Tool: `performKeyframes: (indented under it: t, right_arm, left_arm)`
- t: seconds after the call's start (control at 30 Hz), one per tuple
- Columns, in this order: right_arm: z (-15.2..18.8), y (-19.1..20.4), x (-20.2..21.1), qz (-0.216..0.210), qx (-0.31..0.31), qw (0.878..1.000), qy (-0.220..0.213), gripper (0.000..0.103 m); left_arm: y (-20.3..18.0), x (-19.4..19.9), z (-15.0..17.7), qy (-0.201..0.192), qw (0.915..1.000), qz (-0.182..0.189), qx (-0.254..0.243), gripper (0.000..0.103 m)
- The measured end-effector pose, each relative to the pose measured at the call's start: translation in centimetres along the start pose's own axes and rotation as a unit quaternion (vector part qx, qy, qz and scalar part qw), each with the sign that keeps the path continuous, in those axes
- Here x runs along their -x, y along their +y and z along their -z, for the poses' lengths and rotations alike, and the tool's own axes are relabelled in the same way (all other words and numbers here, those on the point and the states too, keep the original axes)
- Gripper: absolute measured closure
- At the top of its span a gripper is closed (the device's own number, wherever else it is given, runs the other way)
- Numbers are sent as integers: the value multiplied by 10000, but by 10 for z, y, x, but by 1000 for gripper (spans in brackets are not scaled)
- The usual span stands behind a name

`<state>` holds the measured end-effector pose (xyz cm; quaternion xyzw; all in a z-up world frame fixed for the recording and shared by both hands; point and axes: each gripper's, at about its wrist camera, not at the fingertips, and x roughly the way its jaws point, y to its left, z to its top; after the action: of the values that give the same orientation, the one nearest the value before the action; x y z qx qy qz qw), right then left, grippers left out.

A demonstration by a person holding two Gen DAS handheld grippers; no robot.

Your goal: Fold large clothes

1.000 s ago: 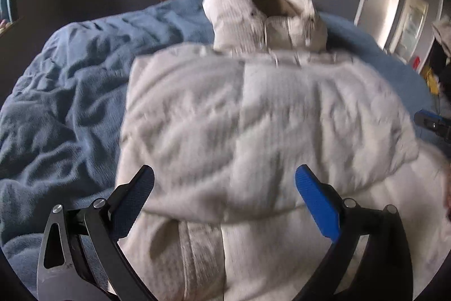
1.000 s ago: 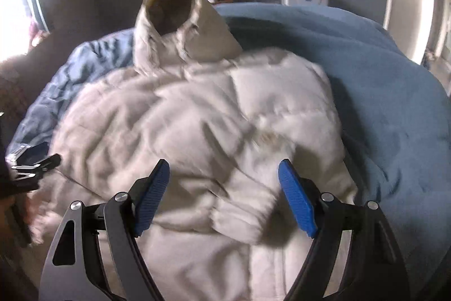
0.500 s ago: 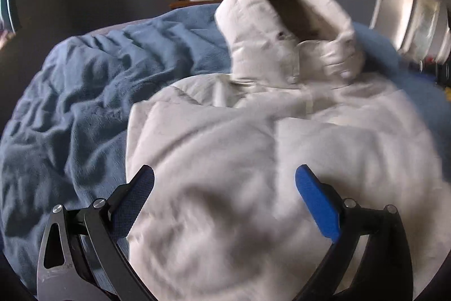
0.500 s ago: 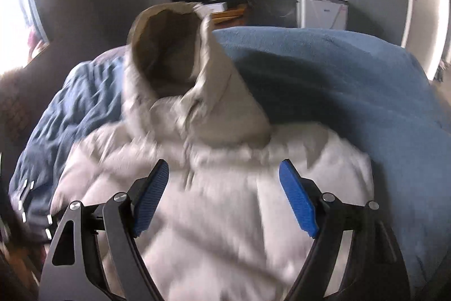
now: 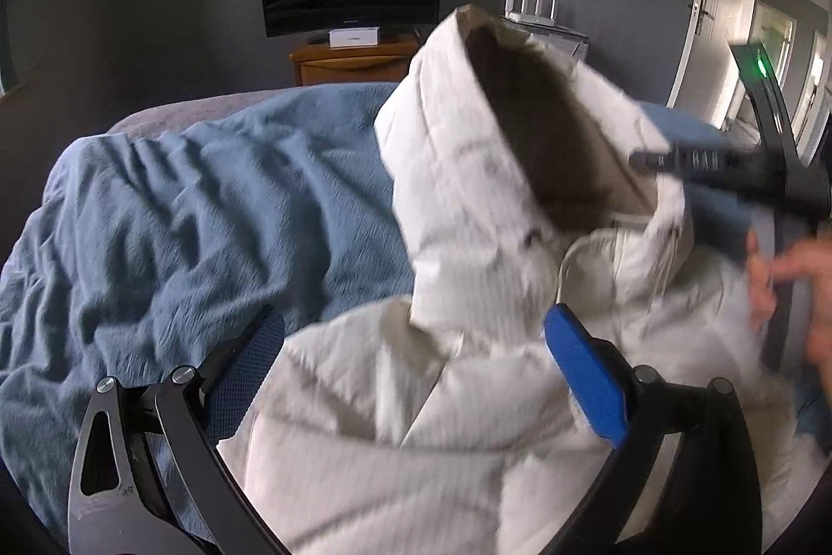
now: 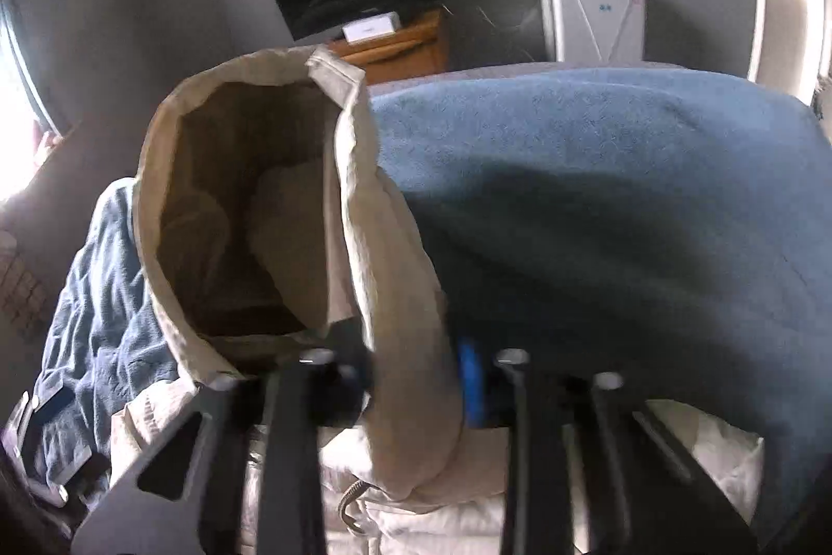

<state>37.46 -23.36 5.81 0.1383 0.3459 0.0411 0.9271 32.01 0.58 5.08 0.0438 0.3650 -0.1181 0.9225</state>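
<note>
Right wrist | right gripper [image 6: 416, 378] closing on hood edge [image 6: 395, 295] | left gripper [image 5: 416, 368] open, empty

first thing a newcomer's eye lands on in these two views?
The white puffer jacket's hood standing upright mid-frame, its dark lining gaping open, with the jacket spread over the blue blanket on the bed. In the right wrist view the right gripper is closing on the hood's edge, which sits between its jaws. The left gripper hangs wide open over the jacket's shoulder, gripping nothing.
</note>
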Motion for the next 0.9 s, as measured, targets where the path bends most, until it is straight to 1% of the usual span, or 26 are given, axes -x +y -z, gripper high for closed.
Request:
performKeyframes:
  t: [0.03, 0.07, 0.13, 0.2, 0.23, 0.3, 0.33, 0.4, 0.43, 0.5, 0.53, 0.57, 0.6, 0.63, 0.67, 0.73, 0.8, 0.87, 0.9]
  right_arm:
    - [3, 2, 3, -28, 107, 9999, -76, 93]
    - [13, 6, 12, -89, 336, 9991, -238, 94]
    - [30, 11, 28, -226, 577, 9970, -466, 95]
    - [55, 23, 47, -238, 1064, 9915, -705, 95]
    - [67, 27, 55, -235, 1203, 9894, -781, 95]
    - [99, 32, 73, -325, 1515, 9842, -855, 96]
    - [107, 33, 77, -369, 1567, 9833, -854, 96]
    - [135, 33, 89, -404, 1831, 9787, -838, 96]
    - [143, 34, 91, -384, 1962, 9762, -839, 96]
    - [159, 33, 93, -345, 2169, 9725, -775, 96]
    - [162, 30, 94, -344, 2159, 9728, -761, 96]
    - [165, 26, 95, -366, 2092, 9744, -741, 96]
    - [166, 23, 96, -379, 2018, 9758, -755, 96]
    - [165, 20, 97, -359, 1989, 9763, -776, 96]
    - [164, 20, 97, -345, 1982, 9764, -787, 96]
    - [163, 22, 100, -324, 1980, 9764, -796, 96]
    - [167, 22, 103, -301, 2028, 9765, -670, 95]
    - [171, 24, 108, -185, 2083, 9768, -455, 88]
    - [173, 25, 112, -212, 2121, 9764, -347, 79]
  left_arm:
    - [-2, 0, -5, -13, 10000, 0, -11, 7]
    - [-3, 0, -10, -39, 10000, -6, -19, 7]
    - [-8, 5, -21, -230, 9997, 8, 9, 7]
    - [-13, 11, -26, -385, 9992, 71, 66, 7]
    - [-16, 15, -28, -498, 9987, 77, 84, 7]
    - [-22, 21, -32, -666, 9977, 59, 69, 7]
    - [-24, 23, -33, -732, 9973, 9, 51, 8]
    - [-29, 27, -37, -869, 9961, -141, -11, 8]
    - [-30, 30, -37, -947, 9953, -193, -42, 8]
    - [-27, 29, -45, -1023, 9941, -361, -69, 13]
    - [-26, 31, -46, -1051, 9937, -383, -60, 23]
    - [-25, 33, -46, -1063, 9939, -304, -63, 47]
    - [-23, 36, -44, -1001, 9945, -288, -66, 59]
    - [-21, 40, -40, -971, 9949, -265, -95, 87]
    - [-20, 44, -36, -963, 9951, -193, -137, 92]
    - [-18, 61, -22, -1043, 9938, -265, -272, 93]
    - [-16, 78, -4, -1077, 9933, -271, -331, 93]
    - [-17, 93, 17, -1061, 9934, -197, -398, 93]
    - [-19, 102, 31, -1041, 9934, -151, -457, 93]
